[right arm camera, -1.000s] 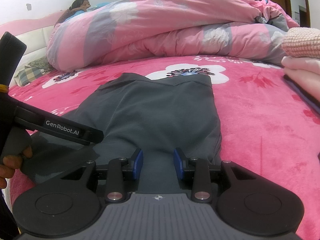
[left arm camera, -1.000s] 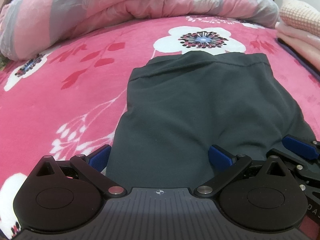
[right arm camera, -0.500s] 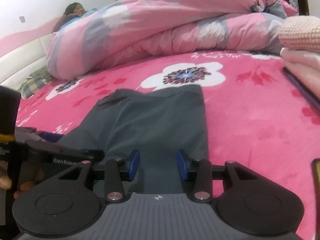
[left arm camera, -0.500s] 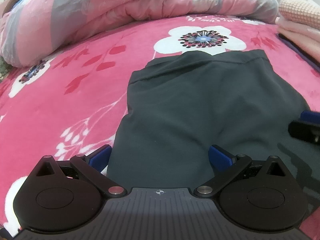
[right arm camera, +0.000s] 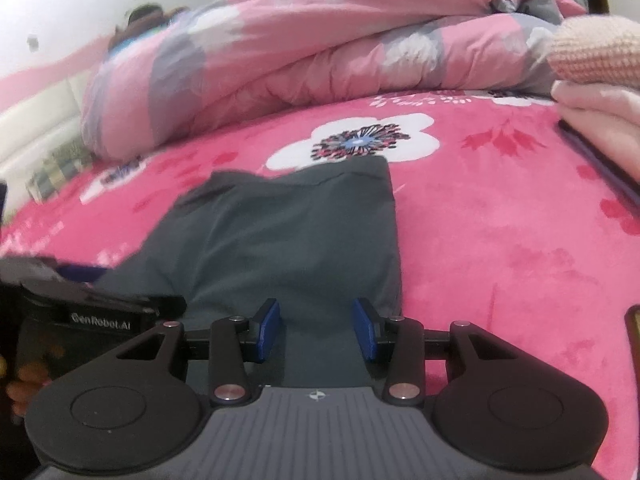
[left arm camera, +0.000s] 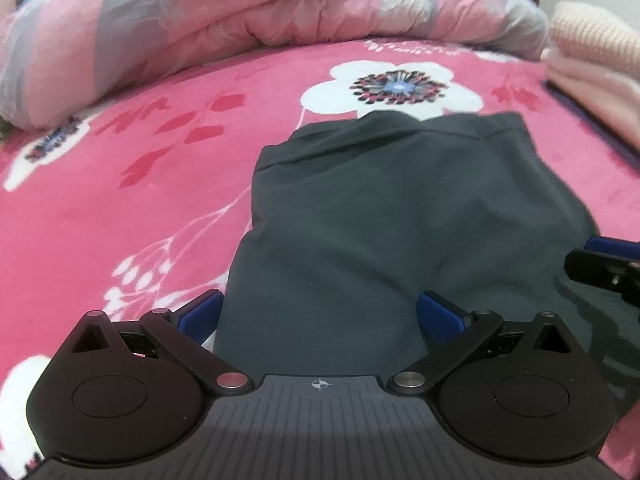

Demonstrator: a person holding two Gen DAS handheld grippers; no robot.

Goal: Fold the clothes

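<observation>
A dark grey garment [left arm camera: 384,216] lies folded on the pink flowered bed cover, its hem at the far end; it also shows in the right wrist view [right arm camera: 296,236]. My left gripper [left arm camera: 320,312] is open wide over the garment's near left part, holding nothing. My right gripper [right arm camera: 316,328] is open, its blue pads apart over the garment's near right edge. The right gripper's tip [left arm camera: 600,260] shows at the right edge of the left wrist view. The left gripper's body [right arm camera: 80,300] shows at the left of the right wrist view.
A rolled pink and grey duvet [left arm camera: 248,12] lies along the far side of the bed. A stack of folded pink clothes [right arm camera: 600,92] sits at the right. A white headboard [right arm camera: 36,136] is at the far left.
My right gripper has opened wider and drawn back, away from the left gripper. The garment lies flat, released. My left gripper stays open in place.
</observation>
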